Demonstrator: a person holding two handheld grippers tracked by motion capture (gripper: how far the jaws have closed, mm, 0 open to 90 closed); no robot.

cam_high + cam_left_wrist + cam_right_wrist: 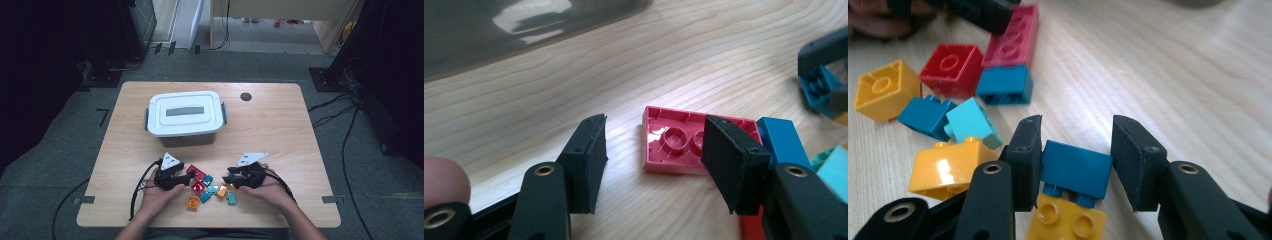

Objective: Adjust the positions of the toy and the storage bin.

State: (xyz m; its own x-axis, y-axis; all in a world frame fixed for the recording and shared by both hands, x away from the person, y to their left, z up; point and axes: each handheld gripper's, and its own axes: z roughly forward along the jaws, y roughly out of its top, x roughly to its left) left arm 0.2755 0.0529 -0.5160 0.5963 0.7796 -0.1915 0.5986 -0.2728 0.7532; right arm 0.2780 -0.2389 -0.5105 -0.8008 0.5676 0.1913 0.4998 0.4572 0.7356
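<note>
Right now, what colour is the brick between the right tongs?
Blue brick, studs pointing down, clearest in the right gripper view.

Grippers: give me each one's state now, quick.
Left gripper: open, jaws either side of the pink plastic brick plate, not pressing it.
Right gripper: shut on the small dark-blue plastic brick, studs down.

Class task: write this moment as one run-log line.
left hand-held gripper: open by flat red brick | right hand-held gripper: blue brick between jaws | white lidded box: closed
</note>
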